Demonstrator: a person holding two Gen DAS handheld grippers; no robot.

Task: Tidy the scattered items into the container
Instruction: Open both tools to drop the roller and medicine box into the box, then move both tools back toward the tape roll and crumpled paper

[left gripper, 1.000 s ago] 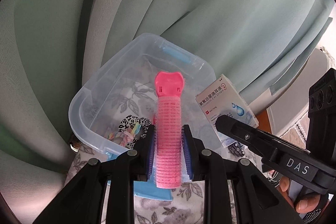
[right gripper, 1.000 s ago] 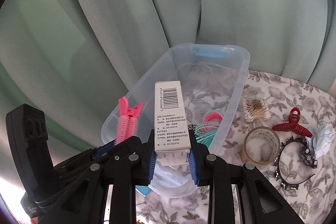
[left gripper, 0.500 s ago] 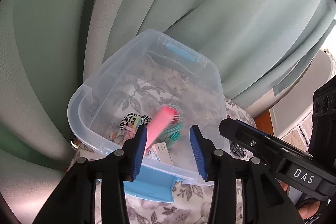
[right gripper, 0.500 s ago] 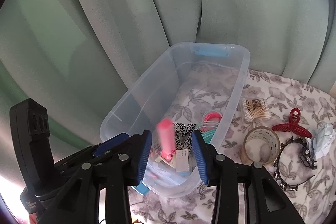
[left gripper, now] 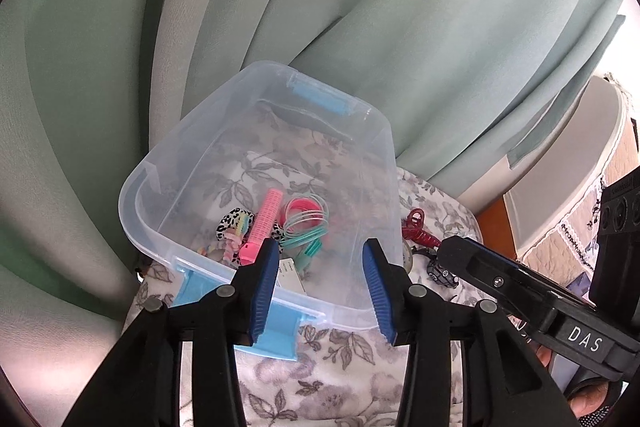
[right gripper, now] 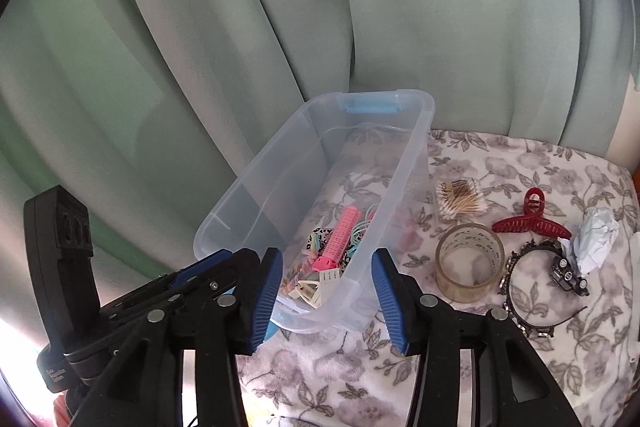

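The clear plastic container [left gripper: 138, 227] with blue latches stands on the floral cloth. Inside it lie a pink hair roller [left gripper: 264, 219], teal and pink hair ties [left gripper: 306, 217], a leopard scrunchie [left gripper: 234, 221] and a small white box [left gripper: 292, 271]. My left gripper [left gripper: 320, 247] hangs open over the container's near end with nothing between its fingers. My right gripper [right gripper: 327, 255] is beside it above the same end of the container [right gripper: 412, 163]; its jaws are opening and nothing is between them. The roller [right gripper: 336, 237] and box [right gripper: 330, 277] show below it.
On the cloth to the right of the container lie a pack of cotton swabs [right gripper: 462, 203], a roll of clear tape [right gripper: 468, 267], a red claw clip [right gripper: 530, 223], a beaded headband [right gripper: 520, 287] and a crumpled tissue [right gripper: 596, 243]. A green curtain [right gripper: 400, 7] hangs close behind.
The left gripper let go of the pink roller and the right gripper let go of the white box. Both things now lie in the container. Both grippers opened and drew back slightly.
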